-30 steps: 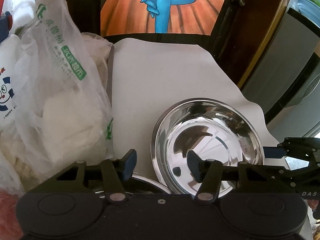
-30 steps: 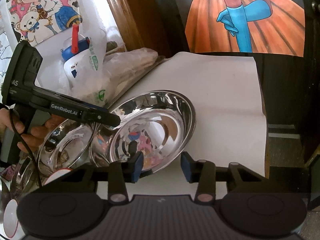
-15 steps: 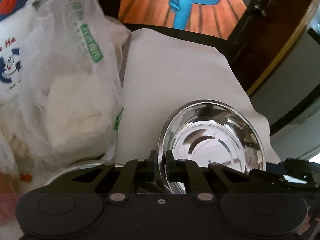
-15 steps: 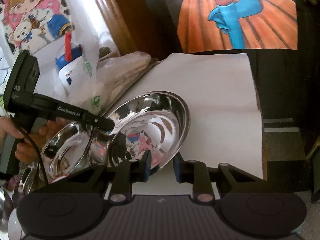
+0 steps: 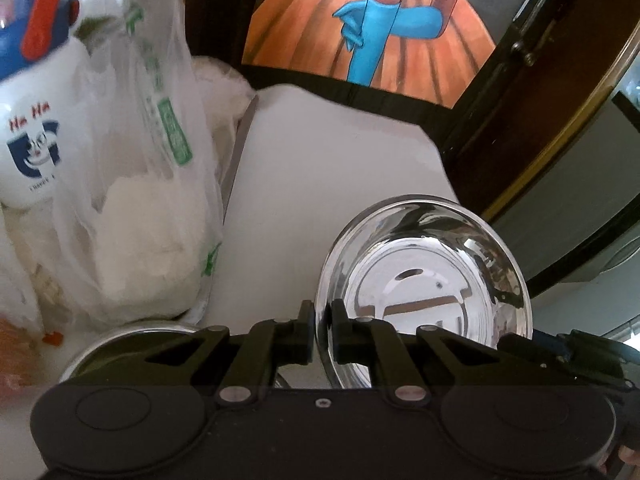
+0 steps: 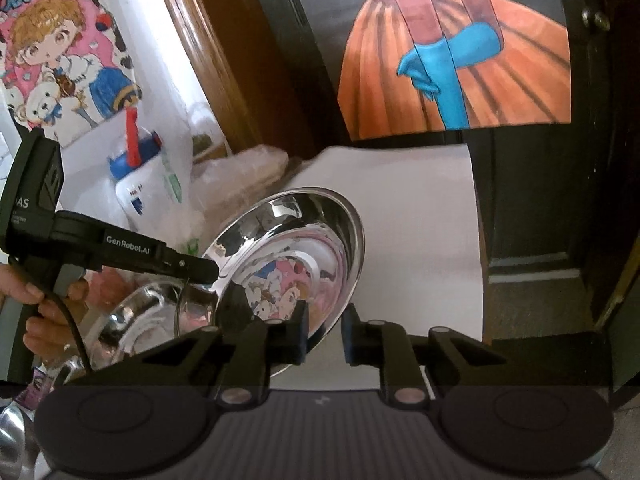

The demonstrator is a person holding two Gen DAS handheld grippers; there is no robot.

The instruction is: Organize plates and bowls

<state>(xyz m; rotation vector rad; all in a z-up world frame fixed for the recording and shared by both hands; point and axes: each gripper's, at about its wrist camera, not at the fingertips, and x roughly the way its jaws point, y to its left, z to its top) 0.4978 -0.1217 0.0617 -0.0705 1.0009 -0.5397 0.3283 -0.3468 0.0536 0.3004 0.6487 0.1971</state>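
Note:
A shiny steel bowl [image 5: 424, 280] is tilted up above the white paper sheet [image 5: 340, 176]. My left gripper [image 5: 322, 320] is shut on its near rim. In the right wrist view the same bowl [image 6: 288, 256] leans steeply, with the left gripper [image 6: 210, 271] clamped on its left rim. My right gripper [image 6: 325, 334] straddles the bowl's lower right rim. Its jaws are closing, and a strip of paper still shows between the rim and the right pad. A second steel bowl [image 6: 136, 312] lies below and to the left, partly hidden.
Plastic bags [image 5: 140, 220] and a white bottle with a blue lid [image 5: 28, 120] crowd the left side. A painted picture [image 5: 372, 28] leans at the back beside a dark wooden door frame [image 5: 520, 100]. More steel dishes [image 6: 12, 432] sit at the lower left. A hand [image 6: 44, 308] holds the left gripper.
The left gripper went from open to shut on the bowl's rim. Both grippers rose and the bowl tipped up off the lower bowl. The right jaws narrowed around the opposite rim.

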